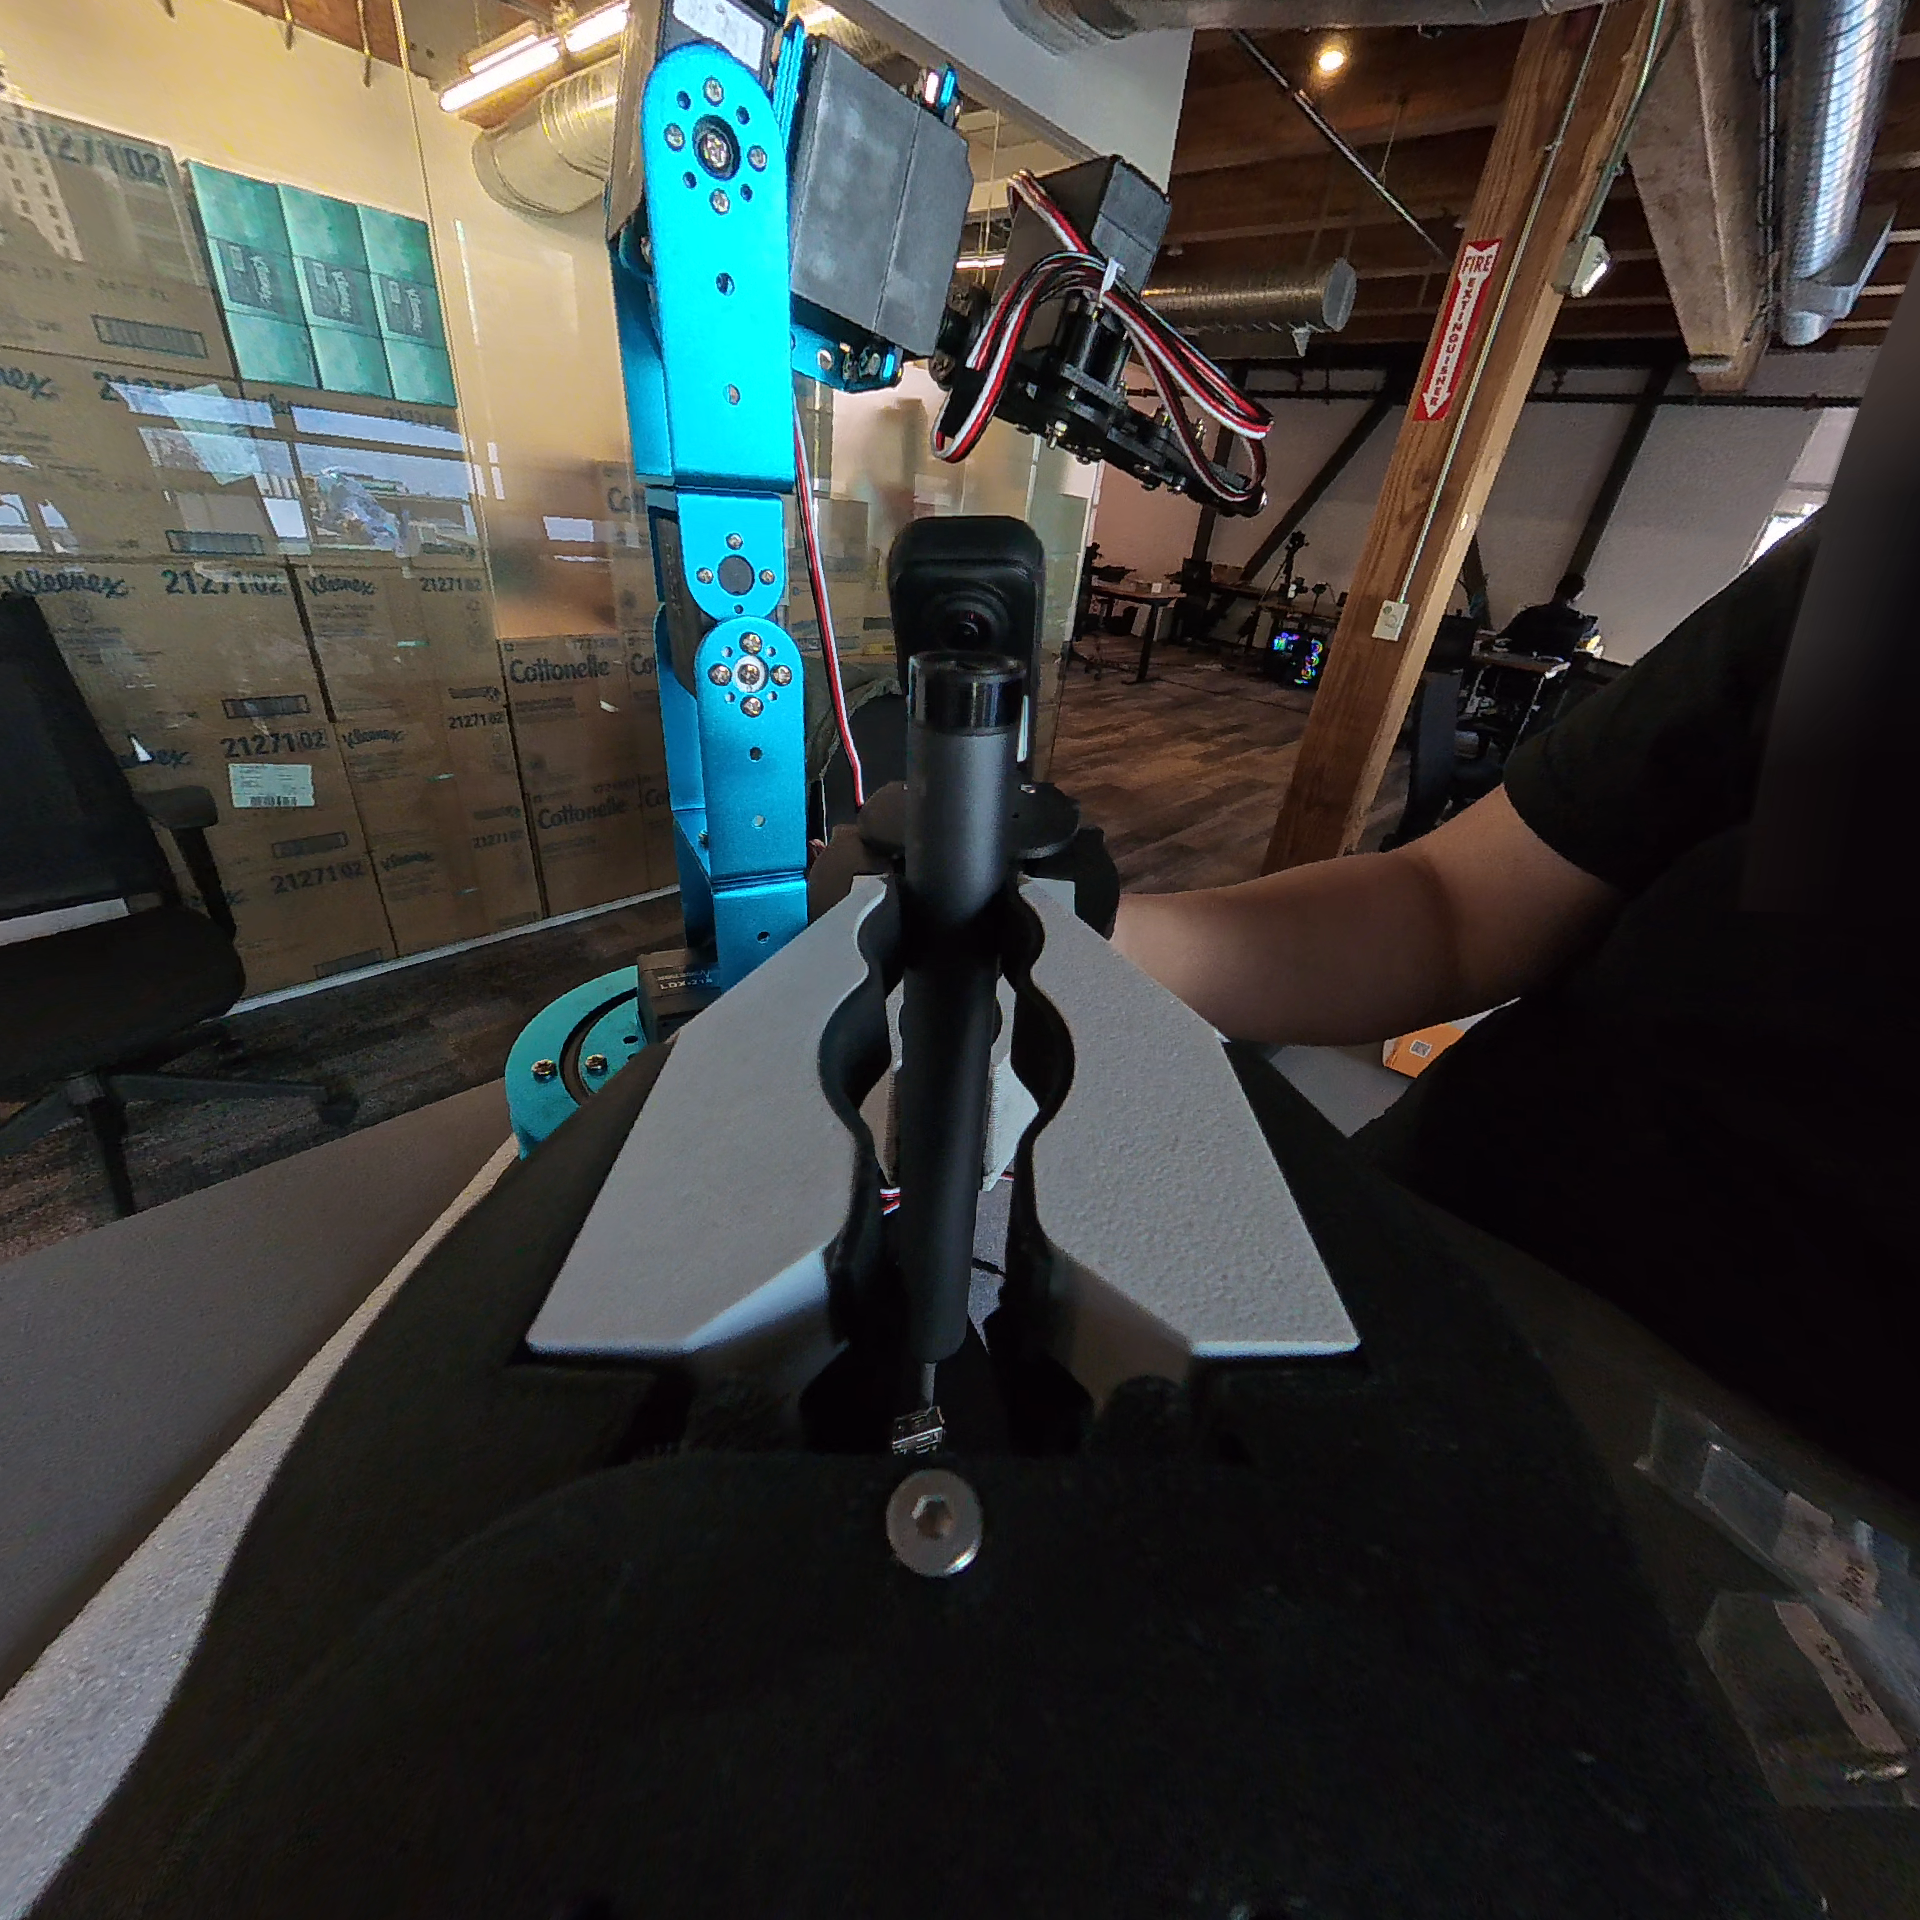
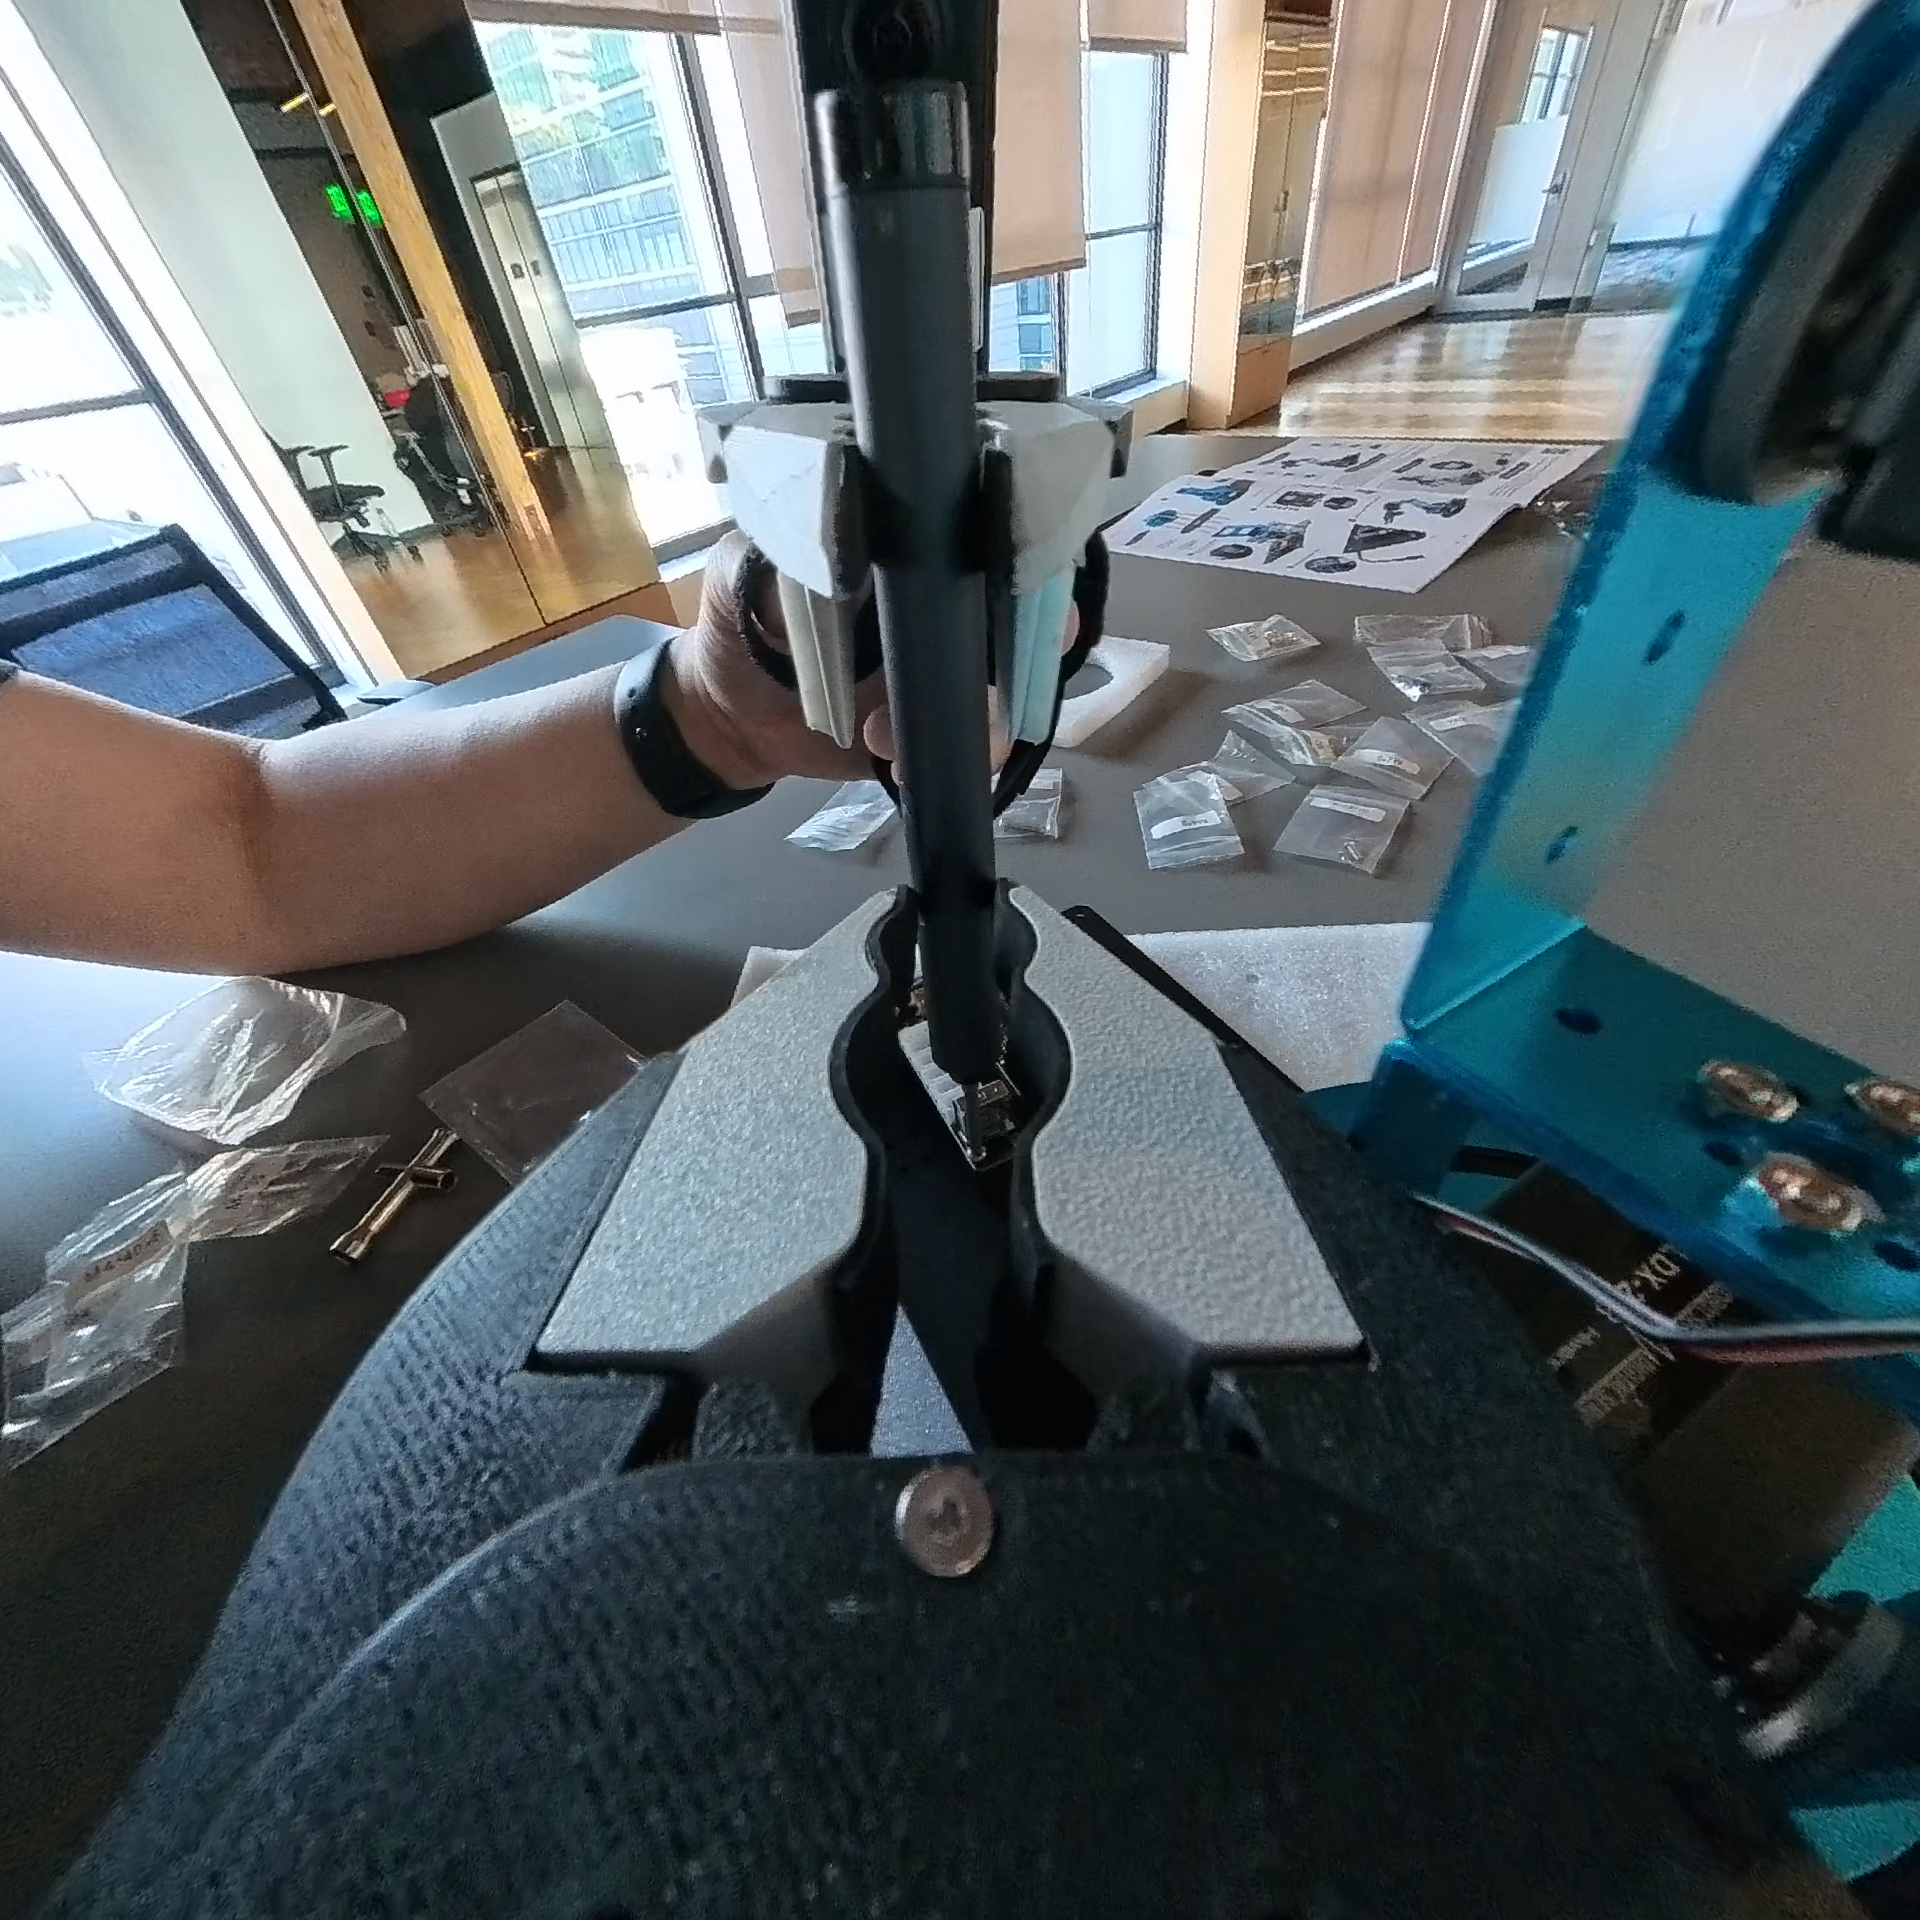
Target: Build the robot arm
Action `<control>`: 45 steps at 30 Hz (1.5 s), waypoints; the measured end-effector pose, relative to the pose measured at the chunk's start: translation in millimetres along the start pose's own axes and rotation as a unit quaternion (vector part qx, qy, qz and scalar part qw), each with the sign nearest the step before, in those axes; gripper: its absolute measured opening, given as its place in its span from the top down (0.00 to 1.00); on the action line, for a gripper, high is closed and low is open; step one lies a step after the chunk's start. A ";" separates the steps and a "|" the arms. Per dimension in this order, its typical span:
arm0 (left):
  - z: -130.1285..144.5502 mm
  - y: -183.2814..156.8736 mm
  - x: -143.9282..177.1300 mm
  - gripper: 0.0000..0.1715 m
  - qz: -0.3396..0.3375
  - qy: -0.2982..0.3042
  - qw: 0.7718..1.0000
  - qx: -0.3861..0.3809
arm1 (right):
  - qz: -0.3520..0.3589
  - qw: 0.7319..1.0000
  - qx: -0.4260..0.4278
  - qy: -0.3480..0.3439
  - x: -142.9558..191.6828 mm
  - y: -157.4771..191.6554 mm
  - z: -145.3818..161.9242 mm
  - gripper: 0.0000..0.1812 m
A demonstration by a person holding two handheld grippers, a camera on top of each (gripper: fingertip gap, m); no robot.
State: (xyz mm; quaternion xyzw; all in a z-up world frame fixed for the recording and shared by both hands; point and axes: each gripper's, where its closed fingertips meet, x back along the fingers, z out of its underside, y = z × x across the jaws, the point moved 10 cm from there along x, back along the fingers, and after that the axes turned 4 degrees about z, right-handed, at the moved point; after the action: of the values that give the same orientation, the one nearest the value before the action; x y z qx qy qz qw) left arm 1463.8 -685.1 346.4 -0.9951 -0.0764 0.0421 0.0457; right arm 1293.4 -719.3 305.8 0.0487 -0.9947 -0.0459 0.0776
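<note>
Left wrist view is showing the left tool point(image 1: 951, 904) clenching a dark, pen-shaped screwdriver point(image 1: 951, 1039) between its black wavy pads, with the shaft standing nearly upright and its capped end rising above the grey fingers point(image 1: 1164, 1122). Just behind it a blue robot arm point(image 1: 717, 416) is standing on the table point(image 1: 208, 1351), with red, white and black wires point(image 1: 1143, 353) looping along its upper joints. Stacked cardboard boxes point(image 1: 312, 779) are showing behind a glass wall, and a black office chair point(image 1: 94, 935) is sitting at the left.

In the right wrist view the right tool point(image 2: 956, 914) is reaching around the lower end of the screwdriver. Its fingertips are lying very close to the shaft, but I cannot tell whether they are actually pressing on it. The screwdriver's bit is pointing down at a small circuit board point(image 2: 977, 1112) lying between the fingers. Farther off, a person's hand point(image 2: 748, 686), wearing a black wristband point(image 2: 665, 738), is holding the left tool, which is gripping the shaft midway up. Many small plastic bags point(image 2: 1340, 727) are lying scattered across the table, near a printed sheet point(image 2: 1351, 509) and white foam point(image 2: 1278, 977). A metal cross wrench point(image 2: 400, 1190) is lying at the left among more bags.
</note>
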 end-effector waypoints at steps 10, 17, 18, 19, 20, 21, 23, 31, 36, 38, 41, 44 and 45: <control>0.7 -0.1 -1.5 0.91 0.002 -0.003 1.000 0.001 | 0.011 1.000 0.019 0.000 0.9 1.1 0.0 0.93; 0.7 -0.1 -1.9 0.91 0.001 -0.003 1.000 0.001 | 0.013 1.000 0.026 -0.002 1.2 1.2 0.3 0.93; 0.9 0.1 -2.2 0.91 0.001 -0.004 1.000 0.002 | 0.013 1.000 0.026 -0.002 1.3 1.2 0.3 0.93; 1.0 0.2 -2.2 0.91 0.001 -0.005 1.000 0.002 | 0.013 1.000 0.026 -0.003 1.3 1.2 0.5 0.93; 0.9 0.3 -2.0 0.91 -0.001 -0.005 1.000 0.002 | 0.016 0.999 0.028 -0.004 1.2 1.5 0.6 0.93; 0.7 0.3 -1.6 0.91 -0.001 -0.004 1.000 0.002 | 0.020 0.999 0.032 -0.006 1.0 2.3 0.8 0.93; 0.6 0.6 -1.1 0.91 -0.004 -0.004 1.000 0.002 | 0.030 0.999 0.037 -0.010 0.9 3.9 1.3 0.93; 0.9 1.1 -0.9 0.91 -0.006 -0.007 1.000 0.003 | 0.160 0.976 0.149 -0.008 -0.6 34.8 15.8 0.79; 1.3 -0.2 -1.9 0.91 0.001 -0.008 1.000 0.001 | 0.287 0.932 0.222 0.002 -1.4 62.8 24.7 0.80; 1.2 -1.2 -3.1 0.91 0.005 -0.006 1.000 0.000 | 0.314 0.931 0.183 -0.012 0.9 68.3 25.4 0.80; 1.5 -2.0 -3.6 0.90 0.008 -0.007 1.000 -0.001 | 0.277 0.955 0.096 -0.046 -0.3 68.1 27.3 0.79; 1.8 -1.9 -2.8 0.91 0.008 -0.011 1.000 0.000 | 0.256 0.962 0.048 -0.079 -0.7 59.0 24.7 0.78; 1.9 -2.2 -2.6 0.90 0.009 -0.011 1.000 -0.001 | 0.244 0.965 0.048 -0.088 -1.6 56.5 21.8 0.77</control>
State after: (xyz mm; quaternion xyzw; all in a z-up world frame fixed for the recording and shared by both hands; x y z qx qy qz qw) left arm 1460.8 -683.2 345.0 -0.9953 -0.0681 0.0532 0.0433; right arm 1286.4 -661.4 289.7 -0.1956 -0.9805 0.0182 -0.0042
